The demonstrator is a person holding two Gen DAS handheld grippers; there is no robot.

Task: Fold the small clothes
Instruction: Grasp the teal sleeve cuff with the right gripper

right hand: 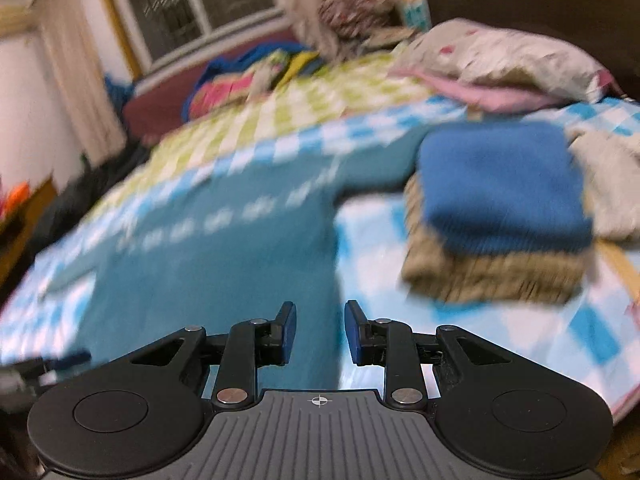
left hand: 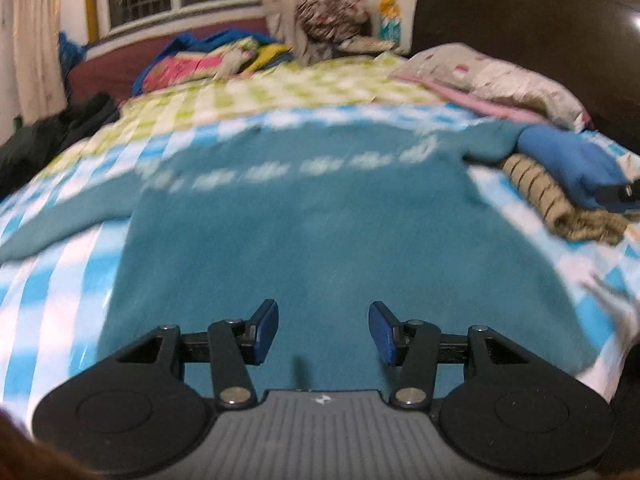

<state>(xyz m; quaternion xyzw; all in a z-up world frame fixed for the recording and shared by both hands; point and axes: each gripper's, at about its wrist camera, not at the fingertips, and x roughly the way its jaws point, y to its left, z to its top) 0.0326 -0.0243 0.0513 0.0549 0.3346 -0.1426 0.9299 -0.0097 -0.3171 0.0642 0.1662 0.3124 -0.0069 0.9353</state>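
A teal sweater with a white pattern across its chest lies spread flat on the checked bed sheet, sleeves out to both sides. My left gripper hovers over its lower part, open, with nothing between the blue pads. In the right wrist view the sweater fills the left half. My right gripper hangs above its right edge, jaws a narrow gap apart and holding nothing. The right gripper's tip shows at the far right of the left wrist view. Both views are blurred.
To the right of the sweater stands a stack of folded clothes, a blue piece on a tan striped one, with a cream garment beside it. Pillows lie at the dark headboard. Loose colourful clothes pile at the far side.
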